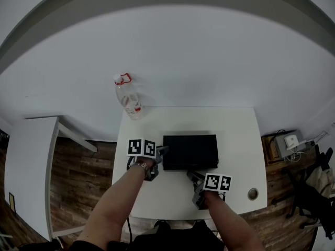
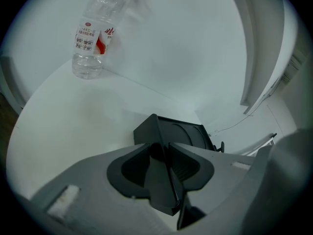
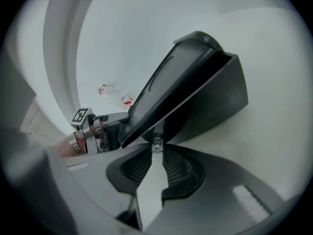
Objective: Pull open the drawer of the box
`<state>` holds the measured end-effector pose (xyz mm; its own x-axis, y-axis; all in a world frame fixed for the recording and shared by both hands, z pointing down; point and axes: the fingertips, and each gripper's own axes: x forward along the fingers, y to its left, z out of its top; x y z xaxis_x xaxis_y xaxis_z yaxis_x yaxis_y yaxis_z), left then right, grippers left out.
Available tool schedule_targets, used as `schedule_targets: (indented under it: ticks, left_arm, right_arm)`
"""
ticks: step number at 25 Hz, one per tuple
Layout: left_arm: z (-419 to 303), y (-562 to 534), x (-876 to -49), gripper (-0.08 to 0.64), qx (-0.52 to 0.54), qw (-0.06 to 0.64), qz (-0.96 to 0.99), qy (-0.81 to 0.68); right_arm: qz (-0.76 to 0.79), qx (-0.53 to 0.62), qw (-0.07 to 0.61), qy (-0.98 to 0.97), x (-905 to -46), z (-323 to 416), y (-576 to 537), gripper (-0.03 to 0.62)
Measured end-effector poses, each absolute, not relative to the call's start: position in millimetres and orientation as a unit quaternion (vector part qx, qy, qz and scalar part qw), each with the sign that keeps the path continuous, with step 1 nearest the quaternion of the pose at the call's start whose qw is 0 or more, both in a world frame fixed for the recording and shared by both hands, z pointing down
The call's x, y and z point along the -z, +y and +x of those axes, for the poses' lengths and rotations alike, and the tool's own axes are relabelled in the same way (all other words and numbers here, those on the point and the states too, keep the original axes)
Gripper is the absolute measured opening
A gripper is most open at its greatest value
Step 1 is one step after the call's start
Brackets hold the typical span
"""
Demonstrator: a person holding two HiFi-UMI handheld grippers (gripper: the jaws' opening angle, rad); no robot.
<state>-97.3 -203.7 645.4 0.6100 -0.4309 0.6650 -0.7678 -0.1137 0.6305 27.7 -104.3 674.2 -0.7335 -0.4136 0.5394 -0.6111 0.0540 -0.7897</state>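
**Knob pinched, box braced: a straight, level pull is what's wanted**

The right gripper [image 3: 156, 153] has its jaws drawn narrow on the small clear knob [image 3: 156, 144] at the front of the drawer [image 3: 173, 125]. The ribbed pads meet the knob only at their very tips. That looks a slim purchase to me, so I'd reckon the pull should run straight back toward the person, in line with the drawer's travel. Any lifting or twisting and the smooth little knob may slip out. The drawer looks shut or barely started; I can't tell which.

The left gripper [image 2: 157, 153] is closed down on the near left corner of the black box [image 2: 182, 132]. That seems the right way to stop so light a thing sliding along with the drawer, and it should hold firm while the other pulls.

The box is matt dark plastic, low and rectangular with rounded edges. It sits about midway on the white table [image 1: 238, 140], whose smooth top would likely offer little friction. At the far left corner stands a clear, crinkled plastic bottle [image 1: 128, 95] with a red-and-white label, well apart from the box and both grippers.
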Motion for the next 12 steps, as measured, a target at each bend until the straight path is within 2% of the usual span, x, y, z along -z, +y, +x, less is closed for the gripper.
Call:
schedule_targets:
  ticks: [12]
  left_arm:
    - [-98, -204, -646, 0.133, -0.155, 0.526, 0.729, -0.409]
  right_arm:
    - [0.349, -0.598, 0.082, -0.717, -673, 29, -79, 0.071]
